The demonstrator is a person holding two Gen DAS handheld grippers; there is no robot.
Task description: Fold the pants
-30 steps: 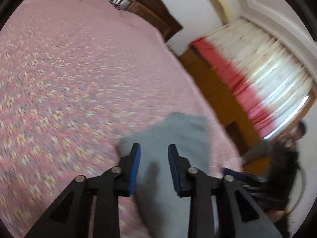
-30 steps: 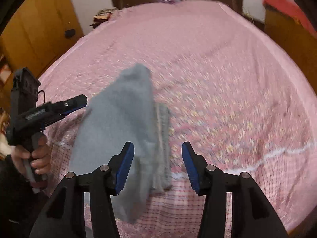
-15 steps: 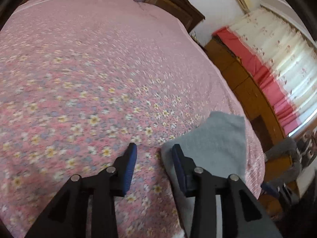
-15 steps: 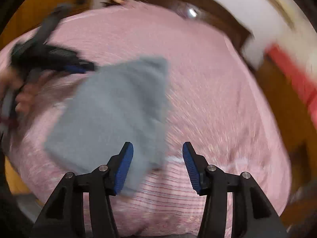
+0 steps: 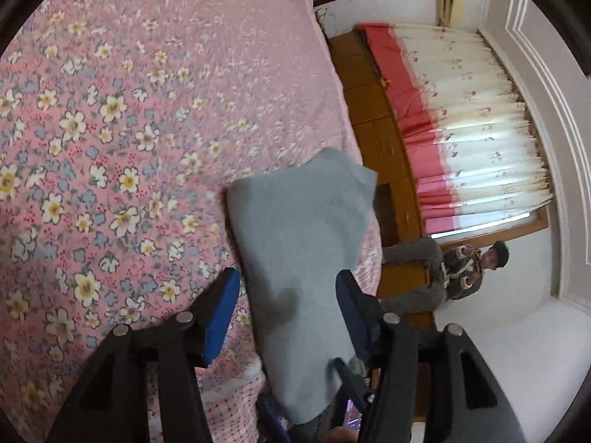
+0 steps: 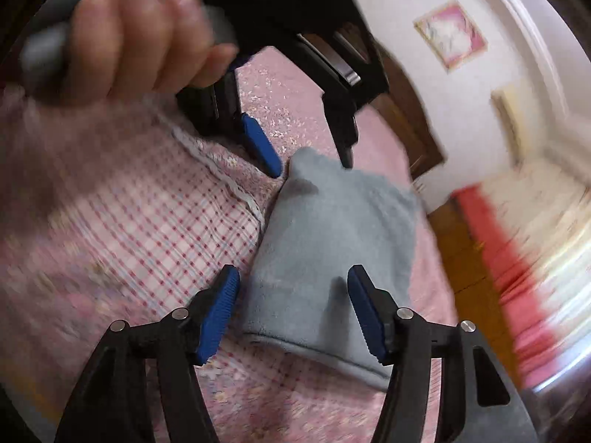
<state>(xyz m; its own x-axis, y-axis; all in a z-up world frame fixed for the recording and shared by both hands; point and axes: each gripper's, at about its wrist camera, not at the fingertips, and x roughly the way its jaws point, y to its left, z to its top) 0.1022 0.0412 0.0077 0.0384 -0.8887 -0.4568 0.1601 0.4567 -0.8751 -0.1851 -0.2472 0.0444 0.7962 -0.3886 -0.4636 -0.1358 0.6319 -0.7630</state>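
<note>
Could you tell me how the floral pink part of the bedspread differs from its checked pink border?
The floral pink part of the bedspread is printed with white, yellow and blue flowers; the checked pink border carries a grid of red and white lines. The floral part covers the wide top of the bed; the border runs along the near edge, past a white trim. The folded grey fleece pants lie partly over both. Both share a pink ground.

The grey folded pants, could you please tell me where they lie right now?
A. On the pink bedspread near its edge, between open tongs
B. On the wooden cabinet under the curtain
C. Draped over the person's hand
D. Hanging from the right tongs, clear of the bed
A: the grey folded pants rest on the pink bedspread, with the right tongs open around them and not pressing.
</note>
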